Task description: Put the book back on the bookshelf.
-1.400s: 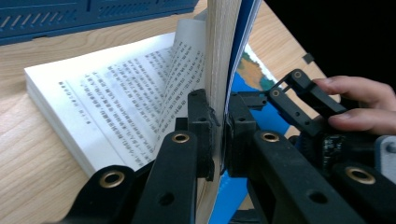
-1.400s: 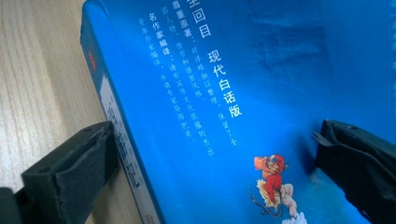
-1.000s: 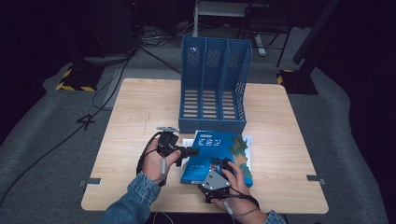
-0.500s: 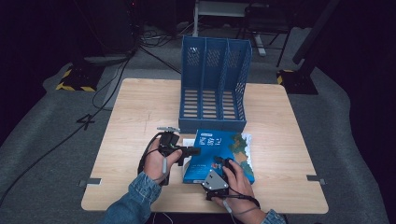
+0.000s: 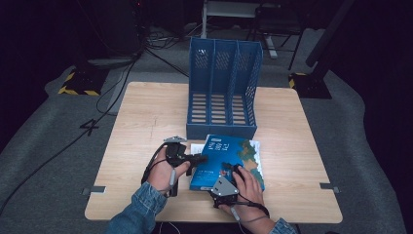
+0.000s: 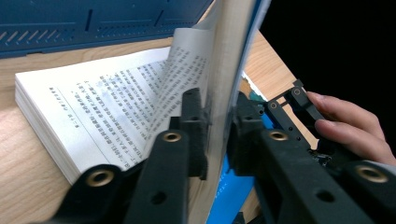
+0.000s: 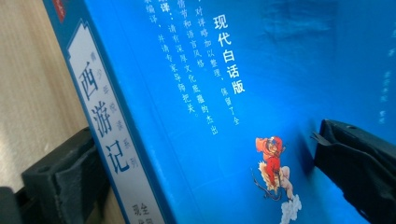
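Book cover lifted a little more

Left tongs [image 6: 217, 133] pinch the blue book's [image 5: 229, 156] cover, raised slightly higher than before; right tongs [image 7: 210, 177] straddle its spine edge on the worktop [image 5: 146, 112], grip unclear.

**Blue on pale wood**

The book [image 5: 229, 156] has a bright blue cover with white lettering, a white spine label bearing blue characters, and a small red-and-orange figure on a white cloud; a green and tan picture fills one corner. Its pages [image 6: 93, 112] are white with black print. The file rack [image 5: 224, 87] is blue, slotted. The table [image 5: 146, 112] is light wood. Both grippers are black.
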A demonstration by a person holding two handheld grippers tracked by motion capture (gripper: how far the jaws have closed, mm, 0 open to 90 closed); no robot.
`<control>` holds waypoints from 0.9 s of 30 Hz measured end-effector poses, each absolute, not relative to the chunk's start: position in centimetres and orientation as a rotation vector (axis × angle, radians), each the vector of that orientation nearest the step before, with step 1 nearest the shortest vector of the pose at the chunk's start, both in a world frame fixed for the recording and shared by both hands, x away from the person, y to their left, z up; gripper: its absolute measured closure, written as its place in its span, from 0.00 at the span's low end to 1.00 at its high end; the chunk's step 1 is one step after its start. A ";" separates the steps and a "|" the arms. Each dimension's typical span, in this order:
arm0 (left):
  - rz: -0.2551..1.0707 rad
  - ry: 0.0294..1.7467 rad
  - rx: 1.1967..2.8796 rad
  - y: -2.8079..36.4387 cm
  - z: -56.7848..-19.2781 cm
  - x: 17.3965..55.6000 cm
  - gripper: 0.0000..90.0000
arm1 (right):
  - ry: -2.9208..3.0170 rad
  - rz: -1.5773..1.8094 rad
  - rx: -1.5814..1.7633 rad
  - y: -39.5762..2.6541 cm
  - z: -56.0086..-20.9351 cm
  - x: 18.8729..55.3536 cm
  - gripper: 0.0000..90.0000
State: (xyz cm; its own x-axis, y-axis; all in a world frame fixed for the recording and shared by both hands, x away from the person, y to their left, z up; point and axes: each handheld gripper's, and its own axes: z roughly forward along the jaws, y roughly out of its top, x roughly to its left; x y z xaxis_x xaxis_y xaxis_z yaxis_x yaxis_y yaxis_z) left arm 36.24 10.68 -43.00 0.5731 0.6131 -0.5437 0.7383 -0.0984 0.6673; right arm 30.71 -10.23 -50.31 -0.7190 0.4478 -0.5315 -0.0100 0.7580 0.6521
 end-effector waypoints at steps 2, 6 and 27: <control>-0.172 1.111 1.786 10.7 -42.8 36.3 0.92 | 2.239 0.839 0.333 -10.1 -50.4 30.8 0.00; -0.274 1.123 1.736 11.0 -42.8 36.6 0.93 | 2.208 0.800 0.339 -9.6 -50.4 30.7 0.00; -0.082 1.185 1.749 11.4 -44.4 37.5 0.62 | 2.234 0.820 0.269 -10.0 -50.3 32.1 0.19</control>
